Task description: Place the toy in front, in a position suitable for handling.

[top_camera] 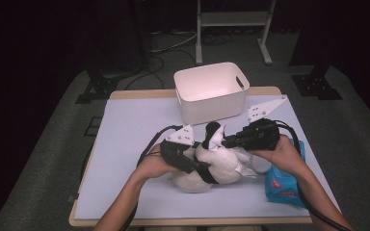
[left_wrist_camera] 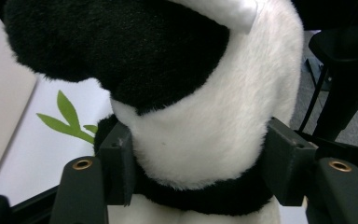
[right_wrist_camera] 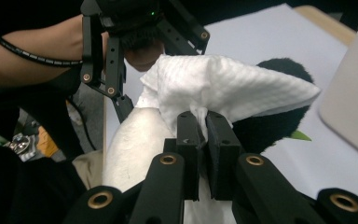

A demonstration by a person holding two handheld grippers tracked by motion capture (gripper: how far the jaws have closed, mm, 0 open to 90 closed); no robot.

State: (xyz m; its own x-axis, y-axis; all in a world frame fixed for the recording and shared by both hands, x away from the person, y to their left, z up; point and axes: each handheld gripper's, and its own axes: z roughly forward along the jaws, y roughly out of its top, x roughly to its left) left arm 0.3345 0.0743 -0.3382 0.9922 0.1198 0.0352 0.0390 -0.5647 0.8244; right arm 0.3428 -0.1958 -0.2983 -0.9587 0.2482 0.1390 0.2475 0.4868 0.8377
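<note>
Left gripper (left_wrist_camera: 200,172): we see its two black jaws set on either side of the plush panda (left_wrist_camera: 205,116), their pads pressed into the white fur just above a black band; it pinches the toy's body. In the high view this gripper (top_camera: 192,161) lies against the near left side of the toy.

Right gripper (right_wrist_camera: 204,140): we see its jaws pressed together on a fold of a white cloth (right_wrist_camera: 223,88), which fans out above the pads and lies over the panda. In the high view the right gripper (top_camera: 229,141) comes at the toy from the right, close to its upper end.

Plush panda: it lies on the table (top_camera: 125,144), near the middle and toward our side, between the two grippers, with a black ear or limb pointing toward the bin.

White bin (top_camera: 211,91): it stands at the far edge of the table, just behind the panda, with a handle slot in its right wall; nothing lies between it and the toy.

Blue packet (top_camera: 282,185): it lies at the near right of the table, under the right forearm and beside the panda.

Green leaves (left_wrist_camera: 67,121): a small felt sprig shows by the toy's black fur.

Writing: red marks on the blue packet are too small for us to read.
</note>
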